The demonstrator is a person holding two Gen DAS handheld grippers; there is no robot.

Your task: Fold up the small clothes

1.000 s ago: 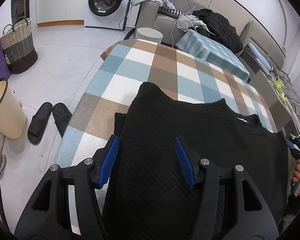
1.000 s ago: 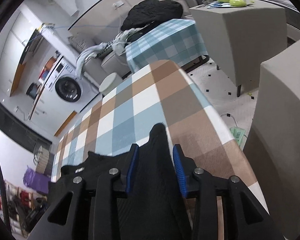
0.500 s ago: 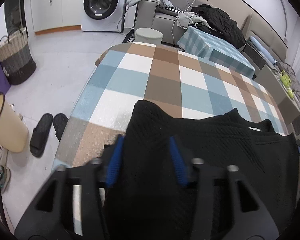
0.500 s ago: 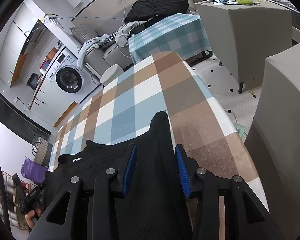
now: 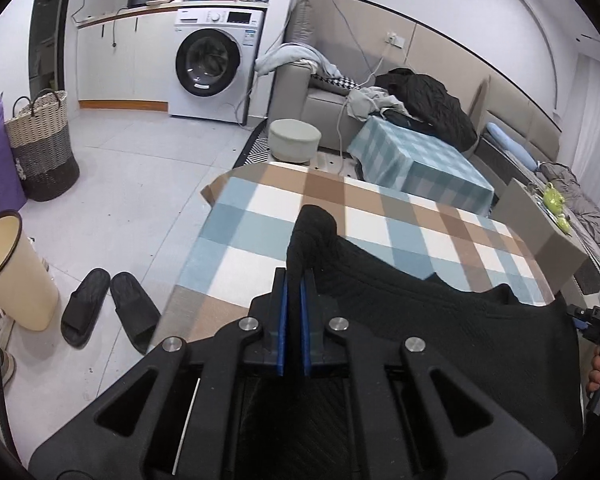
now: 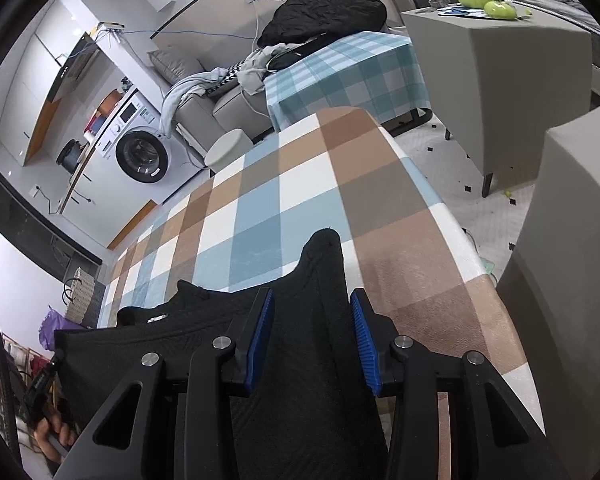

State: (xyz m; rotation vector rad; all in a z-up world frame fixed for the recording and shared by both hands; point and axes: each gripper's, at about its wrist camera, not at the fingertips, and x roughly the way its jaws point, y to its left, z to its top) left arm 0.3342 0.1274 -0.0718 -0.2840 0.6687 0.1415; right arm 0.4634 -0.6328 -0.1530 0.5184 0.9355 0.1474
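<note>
The black garment (image 5: pixel 440 320) lies on the checked table (image 5: pixel 252 216), spread along the near edge, with one corner reaching toward the table's middle in each wrist view.

**Gripper state**
- Left gripper (image 5: pixel 294 292): jaws are pressed together on a raised fold of the black garment at its left corner. The cloth bulges upward just ahead of the blue pads (image 5: pixel 281 332).
- Right gripper (image 6: pixel 311 320): jaws stand apart, one on each side of the right corner strip of the garment (image 6: pixel 320 280). The pads do not pinch the cloth.

**Handling properties (judged)**
- The fabric is a textured knit: soft, limp and light. It will drape and sag between two hold points and will not keep its shape when lifted.
- The ribbed surface should give the pads good friction; slipping is unlikely if a full fold is pinched.
- It is not fragile, but a thin pinch may take only the top layer.

**Where to hold**
- Take the garment at the outer corners, near the edge, pinching all layers.
- The right corner strip between the open jaws is the matching hold point for the left grasp.
</note>
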